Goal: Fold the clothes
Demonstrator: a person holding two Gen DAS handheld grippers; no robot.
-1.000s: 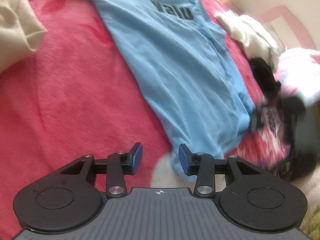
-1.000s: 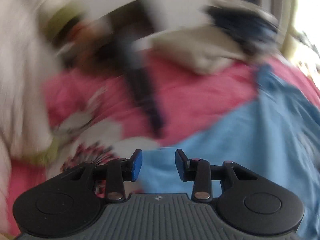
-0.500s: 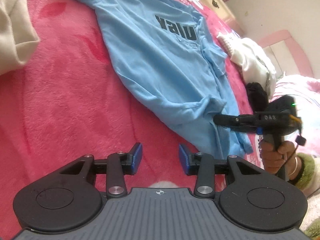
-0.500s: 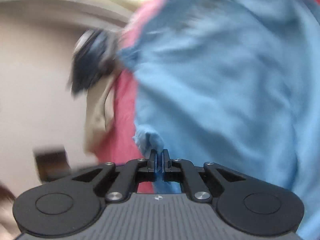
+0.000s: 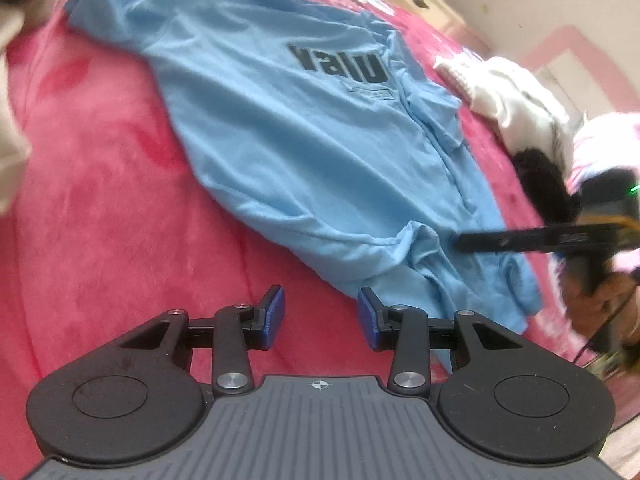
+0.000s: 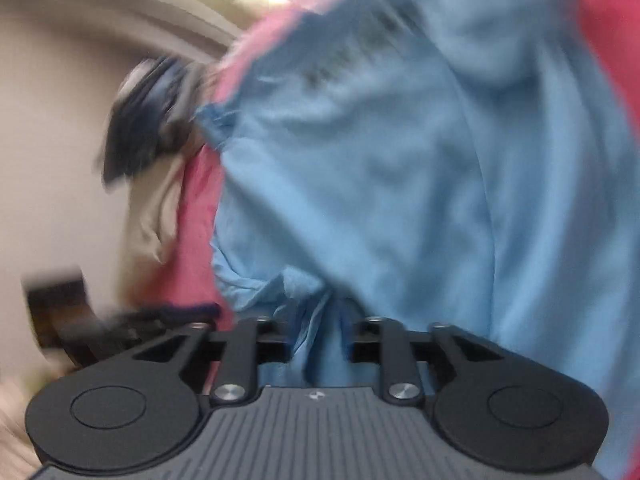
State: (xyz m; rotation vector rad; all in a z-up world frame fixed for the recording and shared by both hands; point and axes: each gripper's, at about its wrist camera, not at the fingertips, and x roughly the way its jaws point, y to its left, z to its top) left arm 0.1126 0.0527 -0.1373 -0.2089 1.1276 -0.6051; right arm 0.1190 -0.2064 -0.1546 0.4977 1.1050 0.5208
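Blue cotton of a rumpled shirt [image 5: 304, 152] is spread over a plush pink blanket [image 5: 100, 220]. Nothing is held by the left gripper [image 5: 320, 316], its blue pads parted above the blanket. A bunched fold is seen between the opening jaws of the right gripper [image 6: 318, 340].

Bed [image 5: 100, 216] with a fuzzy pink blanket. Blue shirt [image 5: 304, 152] spread across it, dark print up, bottom corner bunched. Beige cloth [image 5: 8, 132] at left edge, white clothes [image 5: 516, 96] piled far right, something black [image 5: 544, 184] beside them.
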